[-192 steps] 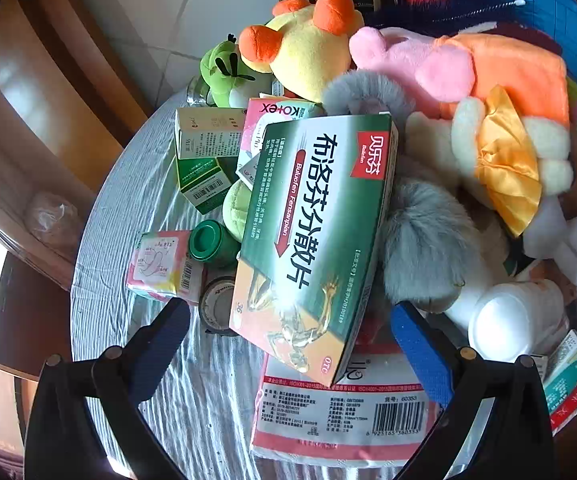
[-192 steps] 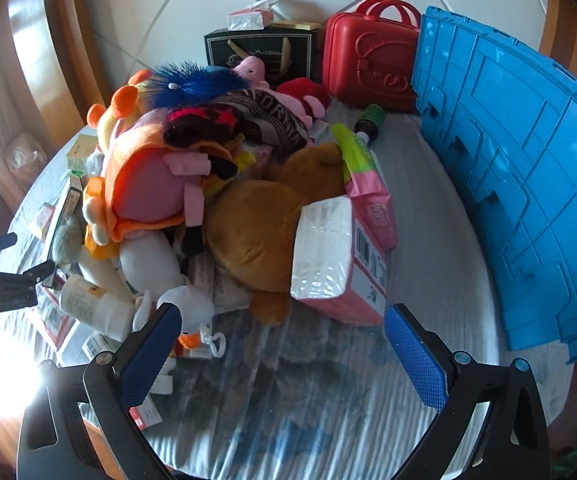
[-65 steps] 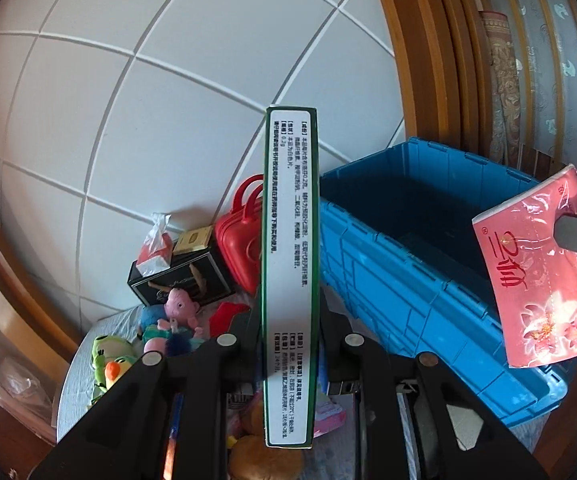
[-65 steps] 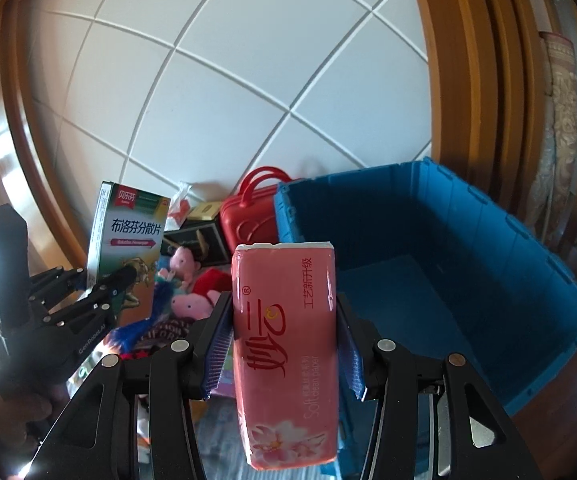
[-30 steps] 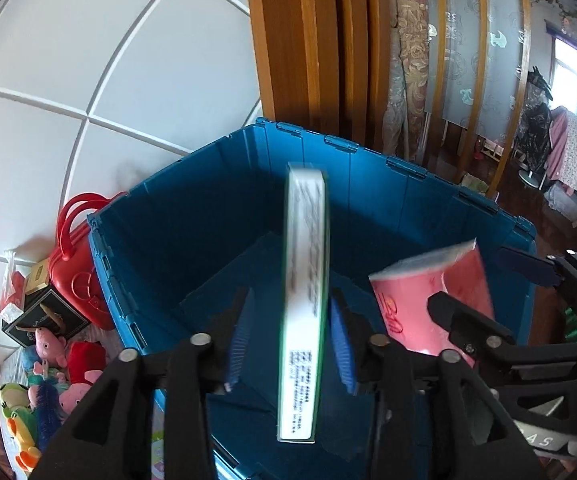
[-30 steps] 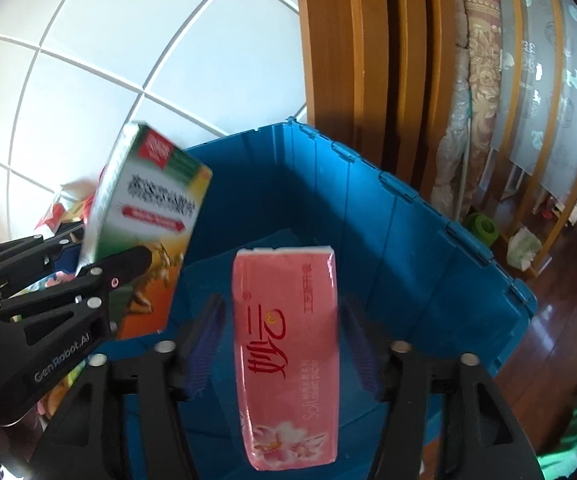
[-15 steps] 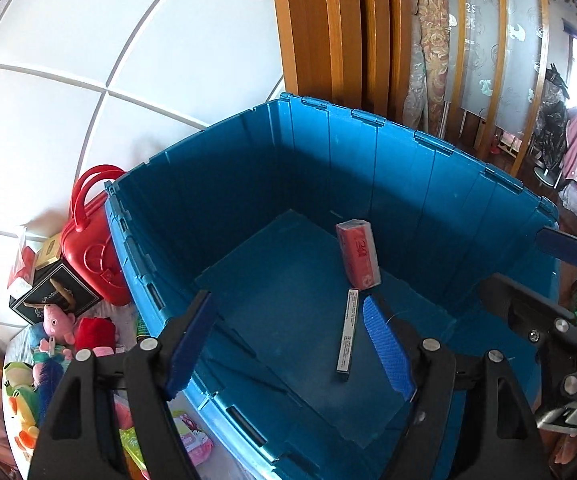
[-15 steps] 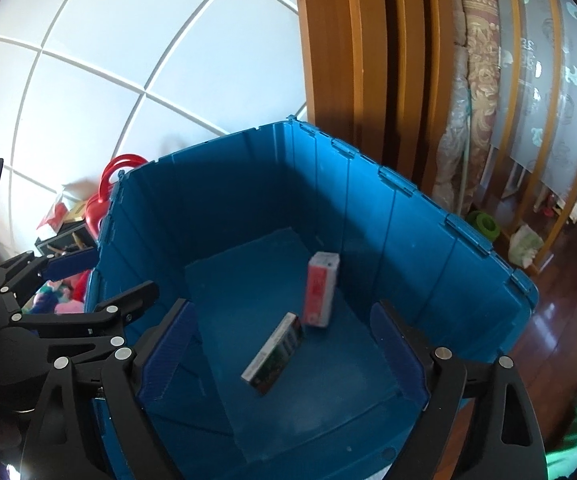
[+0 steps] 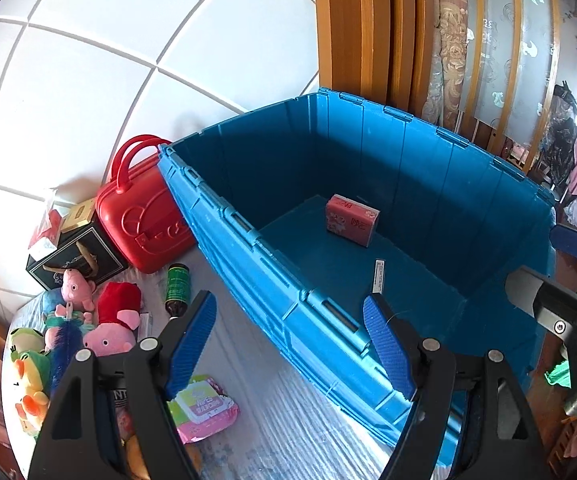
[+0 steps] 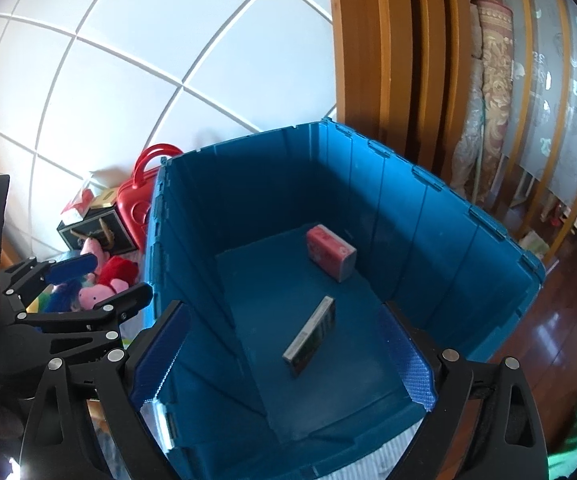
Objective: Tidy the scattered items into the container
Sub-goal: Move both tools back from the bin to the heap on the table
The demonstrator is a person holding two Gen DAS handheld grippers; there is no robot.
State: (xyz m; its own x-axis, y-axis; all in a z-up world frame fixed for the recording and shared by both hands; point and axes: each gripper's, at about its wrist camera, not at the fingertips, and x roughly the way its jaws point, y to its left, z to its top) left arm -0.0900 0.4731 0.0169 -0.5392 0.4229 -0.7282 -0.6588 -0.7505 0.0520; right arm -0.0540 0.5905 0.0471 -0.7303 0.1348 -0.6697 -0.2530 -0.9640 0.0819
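The big blue container (image 9: 264, 248) stands on the table; it also shows in the right wrist view (image 10: 428, 216). On its floor lie a pink tissue pack (image 9: 352, 220) (image 10: 331, 253) and a green medicine box (image 10: 310, 336), seen edge-on in the left wrist view (image 9: 379, 276). My left gripper (image 9: 288, 344) is open and empty above the container's near wall. My right gripper (image 10: 284, 356) is open and empty above the container. Plush toys (image 9: 104, 320) and a pink wipes pack (image 9: 204, 408) lie on the table to the left.
A red case (image 9: 144, 220), a black box (image 9: 76, 260) and a dark green bottle (image 9: 178, 284) sit by the container's left side. Tiled wall behind, wooden frame and curtains to the right. The left gripper shows in the right wrist view (image 10: 72, 300).
Both grippers opened over the container and dropped the medicine box and tissue pack, which now lie on its floor. The left gripper has since pulled back toward the table.
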